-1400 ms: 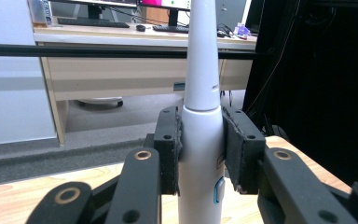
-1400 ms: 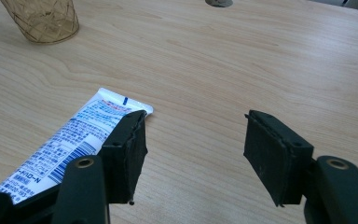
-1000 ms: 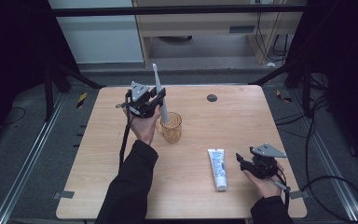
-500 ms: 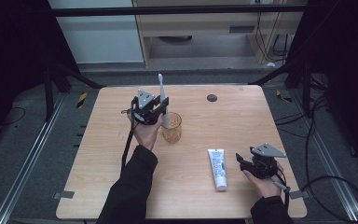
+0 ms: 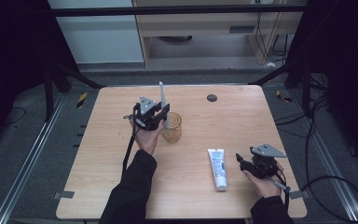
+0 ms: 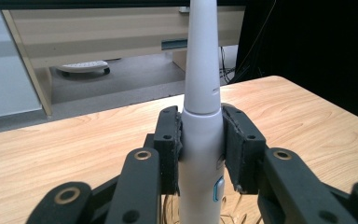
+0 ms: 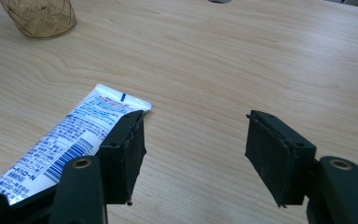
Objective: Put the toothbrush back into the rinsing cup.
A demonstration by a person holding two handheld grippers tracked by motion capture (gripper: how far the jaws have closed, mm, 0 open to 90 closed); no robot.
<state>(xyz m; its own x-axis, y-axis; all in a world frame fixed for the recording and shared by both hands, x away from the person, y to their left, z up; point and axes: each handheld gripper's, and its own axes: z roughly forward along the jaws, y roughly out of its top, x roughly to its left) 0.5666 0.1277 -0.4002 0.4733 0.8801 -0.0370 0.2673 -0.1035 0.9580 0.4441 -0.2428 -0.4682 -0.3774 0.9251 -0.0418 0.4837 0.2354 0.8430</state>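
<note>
While the left gripper (image 5: 154, 116) clamps the white electric toothbrush (image 5: 162, 100) at its handle, the step in hand appears to be lowering it into the amber cup (image 5: 172, 127) at the table's middle. Its long axis stands nearly upright, narrow neck up, base at the cup's rim. Next, the base should sink inside before the jaws release. Farther right, the toothpaste tube (image 5: 218, 167) lies flat, near edge; beside it the right gripper (image 5: 247, 163) rests with jaws spread, empty.
</note>
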